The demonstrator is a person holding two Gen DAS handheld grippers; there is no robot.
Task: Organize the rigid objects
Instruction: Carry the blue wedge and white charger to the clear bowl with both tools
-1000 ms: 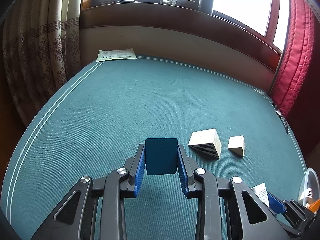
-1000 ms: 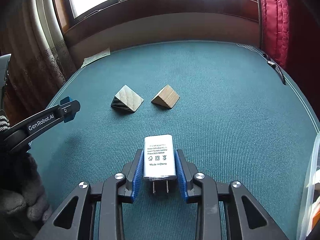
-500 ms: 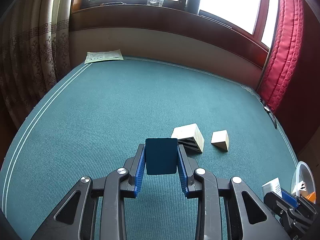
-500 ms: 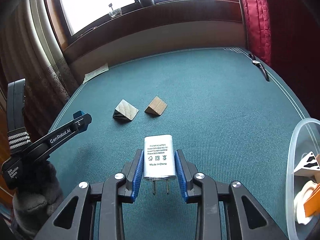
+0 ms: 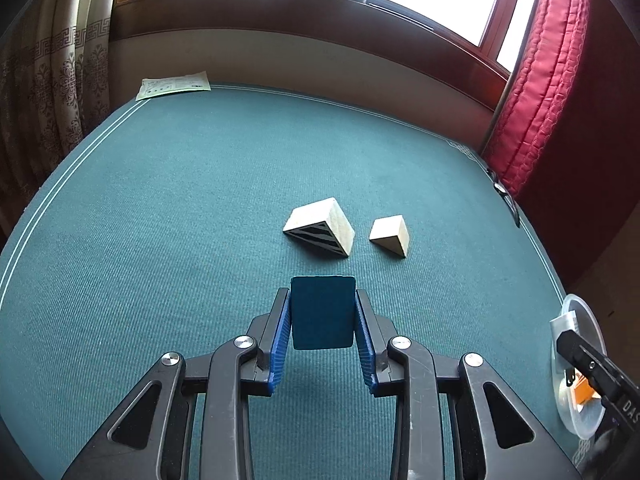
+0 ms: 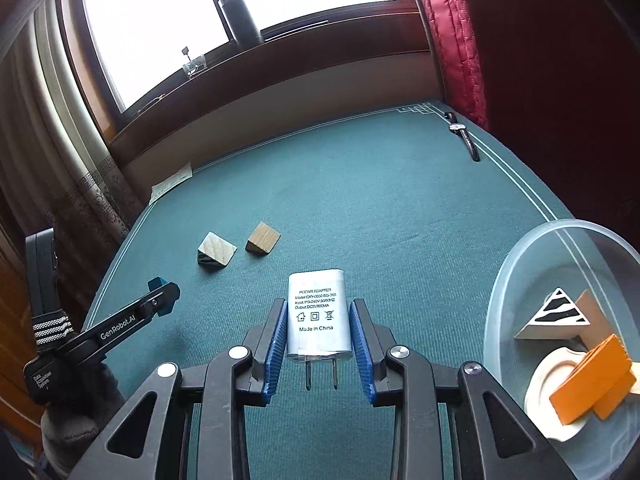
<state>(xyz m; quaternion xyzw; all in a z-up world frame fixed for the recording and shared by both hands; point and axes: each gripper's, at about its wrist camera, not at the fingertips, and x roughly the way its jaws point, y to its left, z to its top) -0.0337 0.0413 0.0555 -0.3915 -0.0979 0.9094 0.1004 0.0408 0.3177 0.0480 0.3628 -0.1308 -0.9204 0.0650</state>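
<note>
Left gripper [image 5: 323, 312]: I have its blue pads clamped on a dark teal block [image 5: 323, 312], held above the cloth.
Right gripper [image 6: 318, 316]: pinching a white power adapter [image 6: 318, 314] by its sides, label facing my camera, the two prongs pointing back toward the handle.
Striped wedge [image 5: 320, 232]: I see a pale wooden wedge with a black-striped end face lying on the cloth just ahead of the teal block; in the right wrist view it sits left of centre [image 6: 216, 255].
Plain wedge [image 5: 391, 236]: a smaller bare wooden wedge, just beside the striped one on its right, not touching it.
Clear bowl [image 6: 520, 264]: at my right edge, near the right gripper; inside it lie a striped triangular piece [image 6: 554, 316], orange blocks [image 6: 592, 380] and a cream round piece [image 6: 548, 384].
Table cloth [image 5: 180, 208]: teal, with a thin white border line.
Paper sheet [image 5: 174, 85]: flat at the far left corner of the cloth.
Wristwatch [image 6: 464, 138]: lying at the far right edge of the cloth.
Window sill [image 6: 280, 46]: a dark bottle [image 6: 239, 18] stands on it.
Curtains: a patterned beige one [image 5: 52, 64] at left, a quilted red one [image 5: 548, 68] at right.
</note>
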